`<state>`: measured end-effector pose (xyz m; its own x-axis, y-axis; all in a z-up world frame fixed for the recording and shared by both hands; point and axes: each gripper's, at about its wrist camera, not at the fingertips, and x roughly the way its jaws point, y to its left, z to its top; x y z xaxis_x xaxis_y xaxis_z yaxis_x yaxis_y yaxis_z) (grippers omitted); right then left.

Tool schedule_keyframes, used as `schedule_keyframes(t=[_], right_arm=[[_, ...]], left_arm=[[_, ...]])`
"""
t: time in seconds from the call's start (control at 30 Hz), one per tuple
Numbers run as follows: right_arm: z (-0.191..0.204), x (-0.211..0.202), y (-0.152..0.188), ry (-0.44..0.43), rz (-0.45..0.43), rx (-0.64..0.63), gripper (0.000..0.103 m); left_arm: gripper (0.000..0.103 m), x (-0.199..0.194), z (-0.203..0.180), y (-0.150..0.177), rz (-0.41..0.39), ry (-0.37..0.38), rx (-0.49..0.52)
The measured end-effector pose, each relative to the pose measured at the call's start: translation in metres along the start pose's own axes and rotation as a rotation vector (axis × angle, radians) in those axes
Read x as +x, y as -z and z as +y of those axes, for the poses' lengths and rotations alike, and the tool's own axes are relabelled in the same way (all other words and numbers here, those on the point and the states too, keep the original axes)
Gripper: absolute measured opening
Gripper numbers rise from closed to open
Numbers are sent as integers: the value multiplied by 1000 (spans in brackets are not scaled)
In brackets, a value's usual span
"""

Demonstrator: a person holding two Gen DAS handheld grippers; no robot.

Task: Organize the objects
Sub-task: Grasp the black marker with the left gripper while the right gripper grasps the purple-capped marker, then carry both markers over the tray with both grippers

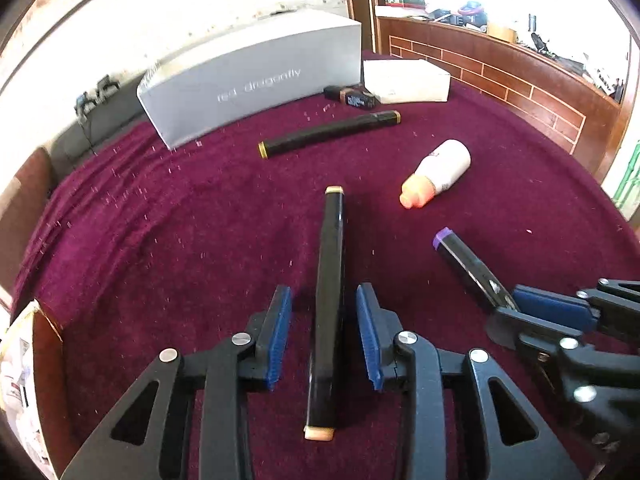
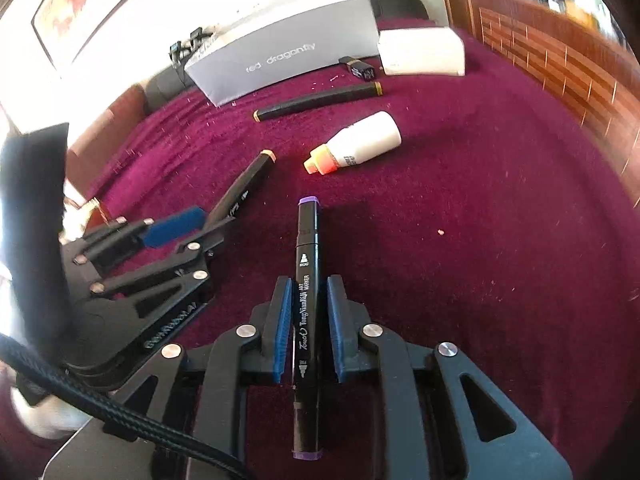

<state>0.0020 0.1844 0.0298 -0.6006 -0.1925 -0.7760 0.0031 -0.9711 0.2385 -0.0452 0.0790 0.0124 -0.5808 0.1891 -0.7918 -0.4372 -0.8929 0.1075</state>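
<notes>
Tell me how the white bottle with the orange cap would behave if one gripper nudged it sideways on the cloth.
The white bottle lies on its side, and its body looks round, so it would probably roll rather than slide. The narrower orange cap may make it curve toward that end. The plush maroon cloth would likely stop it quickly.

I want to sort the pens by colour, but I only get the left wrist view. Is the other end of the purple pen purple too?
Observer: Yes. The purple marker has a purple cap on its near end too, behind the right tool.
Operator: Does it have words on it?
Observer: White print runs along its barrel, including "Touch" and "ART MARKER".
Operator: What's behind my left tool?
Observer: A dark, blurred sleeve rises just behind the left tool.
</notes>
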Motion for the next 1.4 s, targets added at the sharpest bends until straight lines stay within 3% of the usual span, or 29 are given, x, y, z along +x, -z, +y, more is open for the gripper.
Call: schedule_keyframes(t=[0.07,0.2,0.37,0.73,1.4], right_arm=[[16,2,1,95,13,-66,16],[28,8,-2,185,43,-109,17],[21,-1,-3,103,58,-34,12],[66,-42,4,36,0,-54,12],[208,-96,15,-99,-110,-293,13]], left_arm=[[12,-6,7,5,28,29,-11],[11,-26,21,20,21,14,-42],[11,-62,44,42,-19,23,-93],[11,-119,78,78,-93,57,-194],[12,-189,161,142,-235,-11,-375]])
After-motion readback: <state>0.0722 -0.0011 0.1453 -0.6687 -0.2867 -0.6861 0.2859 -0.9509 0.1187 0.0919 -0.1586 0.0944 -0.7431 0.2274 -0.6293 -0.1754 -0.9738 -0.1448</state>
